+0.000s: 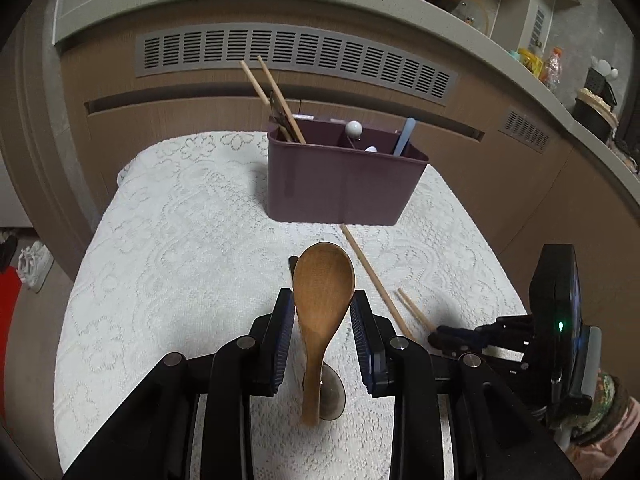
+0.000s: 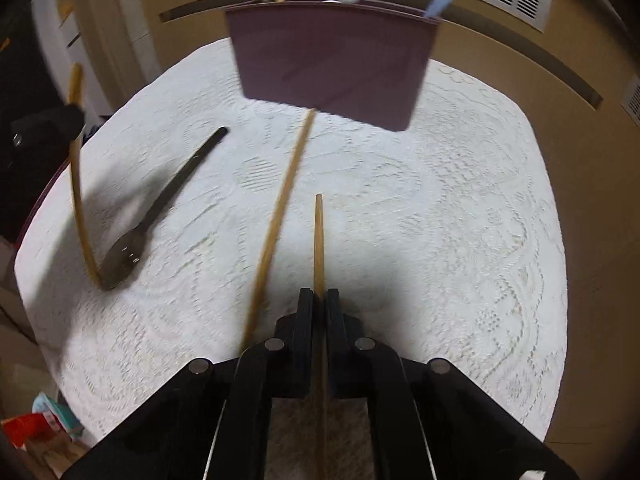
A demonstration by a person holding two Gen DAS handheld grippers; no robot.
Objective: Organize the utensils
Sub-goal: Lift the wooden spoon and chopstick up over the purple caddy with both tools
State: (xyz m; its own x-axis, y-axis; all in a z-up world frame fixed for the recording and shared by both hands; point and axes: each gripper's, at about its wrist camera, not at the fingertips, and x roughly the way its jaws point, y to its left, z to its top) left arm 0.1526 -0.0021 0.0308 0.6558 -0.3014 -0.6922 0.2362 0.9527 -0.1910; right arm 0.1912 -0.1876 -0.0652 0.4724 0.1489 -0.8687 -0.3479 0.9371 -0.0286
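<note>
My left gripper (image 1: 322,300) is shut on a wooden spoon (image 1: 323,280), bowl forward, held above the lace-covered table (image 1: 180,240). A purple utensil caddy (image 1: 340,184) stands at the table's far side with chopsticks (image 1: 276,96), a white-knobbed utensil and a pale blue handle in it. My right gripper (image 2: 319,294) is shut on one wooden chopstick (image 2: 319,240). A second chopstick (image 2: 280,216) lies on the cloth to its left, reaching the caddy (image 2: 332,60). A dark metal spoon (image 2: 168,196) lies at the left. The wooden spoon (image 2: 78,184) shows edge-on there.
A beige cabinet wall with vent grilles (image 1: 296,52) runs behind the table. A shelf above it holds bottles and jars (image 1: 552,64). Shoes (image 1: 34,264) lie on the floor at the left. My right gripper (image 1: 452,338) shows in the left wrist view.
</note>
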